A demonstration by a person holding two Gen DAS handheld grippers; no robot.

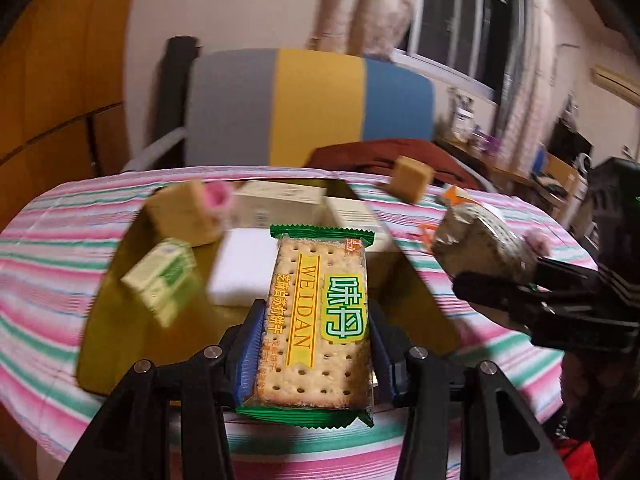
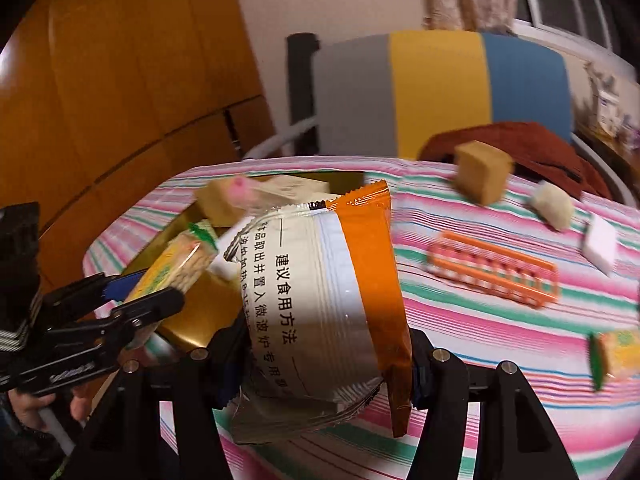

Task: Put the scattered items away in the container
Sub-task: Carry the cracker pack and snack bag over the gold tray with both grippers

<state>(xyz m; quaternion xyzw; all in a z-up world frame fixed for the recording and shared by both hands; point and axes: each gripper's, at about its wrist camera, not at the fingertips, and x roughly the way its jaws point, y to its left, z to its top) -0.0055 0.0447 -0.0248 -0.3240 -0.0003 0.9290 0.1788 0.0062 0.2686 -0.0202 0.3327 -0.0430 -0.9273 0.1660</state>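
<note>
Presently the left gripper (image 1: 316, 344) is clamped partway closed on a green-edged cracker packet (image 1: 318, 312), its blue pads (image 1: 250, 354) pressing the packet's long sides, the packet lying flat and pointing ahead. The right gripper (image 2: 320, 364) is likewise closed, somewhat wider, on an orange-and-silver snack pouch (image 2: 324, 296); the pouch stands up between the fingers, printed back toward the camera. Both loads are off the striped tablecloth (image 1: 44, 264) and are carried side by side; each wrist view catches the other gripper at its edge. Just ahead of the left gripper sits the container, a gold-coloured tray (image 1: 116, 320), already holding a white block (image 1: 240, 268), a pale green carton (image 1: 160, 280), a tan cube with a pink-topped piece (image 1: 192, 212) and some cream boxes (image 1: 276, 200) at the far side. Out on the cloth to the right, well apart from the tray, lie a second tan cube (image 2: 482, 172), a pale lump (image 2: 554, 204), a white eraser-like block (image 2: 598, 246), an orange abacus-like frame (image 2: 492, 276) and another cracker packet (image 2: 616, 354). Beyond the table, a chair back in grey, yellow and blue (image 1: 312, 108). Step in hand, by judgement: transport of two items to the tray. Next move likely calls for bringing each load over a bare part of the tray, lowering, then opening the fingers; the tall pouch may need laying over to fit. Five items at least remain scattered.
</note>
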